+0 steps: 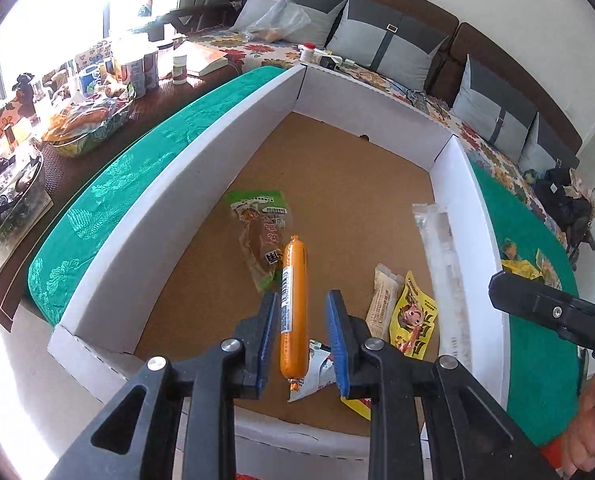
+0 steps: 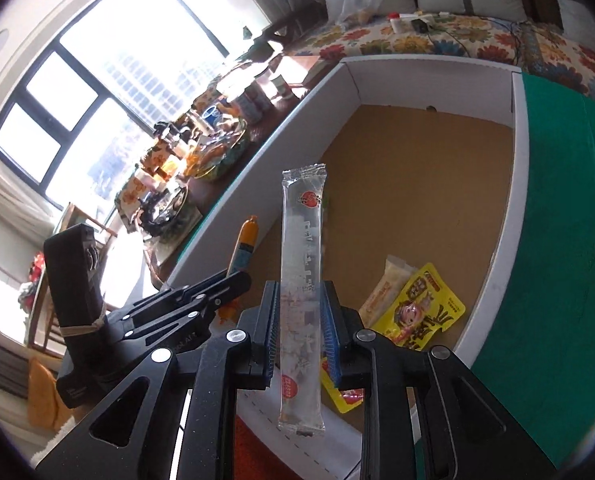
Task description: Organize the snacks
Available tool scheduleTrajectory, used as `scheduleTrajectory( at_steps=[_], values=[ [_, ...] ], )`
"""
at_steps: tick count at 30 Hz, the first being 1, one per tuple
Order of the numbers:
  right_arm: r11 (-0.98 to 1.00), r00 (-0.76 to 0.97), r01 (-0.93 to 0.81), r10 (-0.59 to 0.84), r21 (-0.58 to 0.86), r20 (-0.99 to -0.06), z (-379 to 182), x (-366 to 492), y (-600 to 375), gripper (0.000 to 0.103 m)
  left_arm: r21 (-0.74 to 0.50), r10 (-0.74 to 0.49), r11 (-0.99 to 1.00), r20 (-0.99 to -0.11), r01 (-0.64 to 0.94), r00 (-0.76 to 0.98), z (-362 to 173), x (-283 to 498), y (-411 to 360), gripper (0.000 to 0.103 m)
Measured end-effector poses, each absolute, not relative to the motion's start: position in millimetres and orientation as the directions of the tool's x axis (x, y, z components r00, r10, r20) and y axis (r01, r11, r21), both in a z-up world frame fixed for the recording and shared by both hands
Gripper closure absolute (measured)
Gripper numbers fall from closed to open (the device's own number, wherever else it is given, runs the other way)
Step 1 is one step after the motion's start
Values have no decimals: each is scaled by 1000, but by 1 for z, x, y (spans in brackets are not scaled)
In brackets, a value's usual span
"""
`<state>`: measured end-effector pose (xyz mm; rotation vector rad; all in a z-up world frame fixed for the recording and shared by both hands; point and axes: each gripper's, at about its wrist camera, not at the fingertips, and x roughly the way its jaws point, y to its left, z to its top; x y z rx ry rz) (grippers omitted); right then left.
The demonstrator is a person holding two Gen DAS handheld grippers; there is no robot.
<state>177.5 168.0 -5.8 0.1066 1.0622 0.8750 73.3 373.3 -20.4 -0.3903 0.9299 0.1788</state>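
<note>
Inside one box, three packets, two grippers each holding one.

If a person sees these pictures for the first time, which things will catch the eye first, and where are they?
First comes the orange sausage, lying between the fingers of the open left gripper above the white box with its brown floor. Next is the long clear packet, standing upright, clamped in the right gripper. A bright yellow snack bag lies on the box floor near the right wall.
</note>
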Motion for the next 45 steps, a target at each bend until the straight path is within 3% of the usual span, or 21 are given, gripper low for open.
scheduleTrajectory(
  at_steps=[1,3,7,10,15,20,27,31,37,45],
  values=[
    [676,198,-570,665,468,-720,-7,178,167,56,-248,-9,911,-810,-329,586,-22,72,375,37],
    [689,219,-563,657,456,-722,-7,179,159,44,-241,25,903,-796,-355,604,-21,67,375,19],
    [707,280,-574,644,413,-712,0,182,135,44,-257,18,901,-782,-348,623,-12,62,366,19],
    [741,366,-571,614,353,-699,1,181,98,34,-268,0,912,-758,-312,652,3,60,347,19],
    [842,499,-508,460,182,-734,-34,173,9,34,-277,-72,943,-711,-184,700,33,62,288,16],
    [936,582,-351,216,-2,-784,-86,163,-100,34,-303,-203,953,-680,-18,704,51,68,206,9],
    [1000,668,-18,-1,-18,-744,-112,133,-238,34,-260,-316,948,-712,183,626,32,87,77,5],
    [996,682,84,-29,39,-731,-116,127,-269,34,-227,-299,954,-757,195,580,-11,103,33,5],
    [998,718,57,-39,3,-695,-112,131,-275,34,-127,-188,981,-815,148,548,-67,133,9,5],
    [999,711,46,-22,15,-703,-118,137,-283,34,-43,-84,995,-825,85,560,-103,160,9,5]
  ],
)
